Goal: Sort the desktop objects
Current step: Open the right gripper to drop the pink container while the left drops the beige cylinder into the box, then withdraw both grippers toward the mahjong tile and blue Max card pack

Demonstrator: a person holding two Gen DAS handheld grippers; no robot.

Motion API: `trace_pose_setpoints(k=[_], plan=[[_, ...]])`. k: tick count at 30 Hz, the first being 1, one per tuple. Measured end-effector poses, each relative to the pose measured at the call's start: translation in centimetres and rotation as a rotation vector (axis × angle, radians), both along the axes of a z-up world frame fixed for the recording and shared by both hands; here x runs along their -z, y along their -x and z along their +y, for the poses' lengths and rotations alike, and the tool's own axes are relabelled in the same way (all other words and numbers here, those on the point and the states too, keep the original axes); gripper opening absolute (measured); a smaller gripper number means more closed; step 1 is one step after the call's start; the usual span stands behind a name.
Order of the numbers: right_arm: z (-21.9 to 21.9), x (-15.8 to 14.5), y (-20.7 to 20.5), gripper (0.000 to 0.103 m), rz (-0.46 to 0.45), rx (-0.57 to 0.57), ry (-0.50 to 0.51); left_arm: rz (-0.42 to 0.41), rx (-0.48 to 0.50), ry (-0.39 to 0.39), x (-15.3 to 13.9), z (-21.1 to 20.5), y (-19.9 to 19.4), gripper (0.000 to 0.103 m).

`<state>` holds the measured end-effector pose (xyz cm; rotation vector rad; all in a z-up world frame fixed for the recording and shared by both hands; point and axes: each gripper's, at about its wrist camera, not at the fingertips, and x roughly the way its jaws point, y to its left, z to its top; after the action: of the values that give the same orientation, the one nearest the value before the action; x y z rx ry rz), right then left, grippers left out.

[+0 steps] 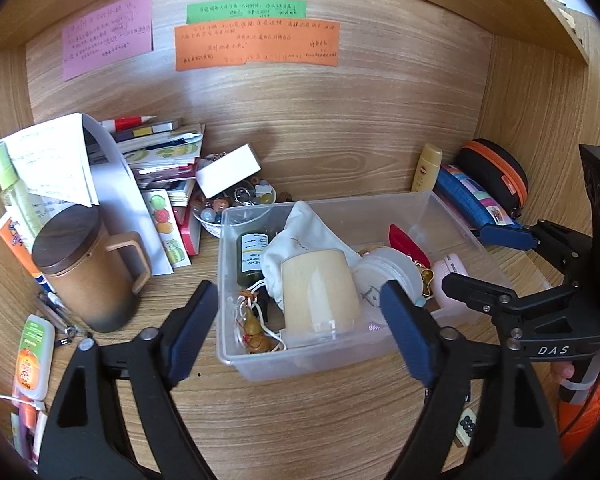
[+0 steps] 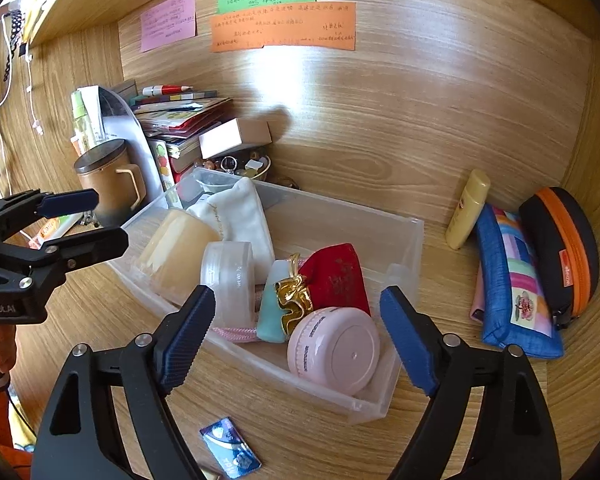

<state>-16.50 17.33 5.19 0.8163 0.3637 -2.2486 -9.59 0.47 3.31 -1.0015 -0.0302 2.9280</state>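
A clear plastic bin sits on the wooden desk. It holds a cream jar, a white pouch, a clear round jar, a red pouch, a gold trinket, a pink round case, a dark green bottle and a gourd charm. My left gripper hovers open over the bin's near left end, pads touching nothing. My right gripper hovers open over the right end, above the pink case.
At the left stand a brown lidded mug, a pile of books and papers and a bowl of beads. At the right lie a yellow bottle, a blue pencil case and a black-orange case. A blue card lies near.
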Motion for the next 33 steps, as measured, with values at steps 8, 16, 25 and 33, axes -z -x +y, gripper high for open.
trace_pose_setpoints(k=[8,16,25,33], plan=[[0.8,-0.3,-2.1,0.083,0.021,0.015,-0.019,0.015,0.004,0.011,-0.2,0.3,-2.0,0.096],[2.0,0.9,-4.7,0.084,0.008,0.04,-0.051,-0.014,0.014,-0.005,0.8,0.3,-4.0,0.097],[3.0,4.8,-7.8,0.083,-0.082,0.057,-0.071,-0.077,0.023,-0.045,3.0,-0.3,-5.2,0.097],[4.3,6.7,-10.0,0.081,-0.146,0.091,-0.044,-0.128,0.061,-0.083,5.0,0.2,-6.1,0.097]])
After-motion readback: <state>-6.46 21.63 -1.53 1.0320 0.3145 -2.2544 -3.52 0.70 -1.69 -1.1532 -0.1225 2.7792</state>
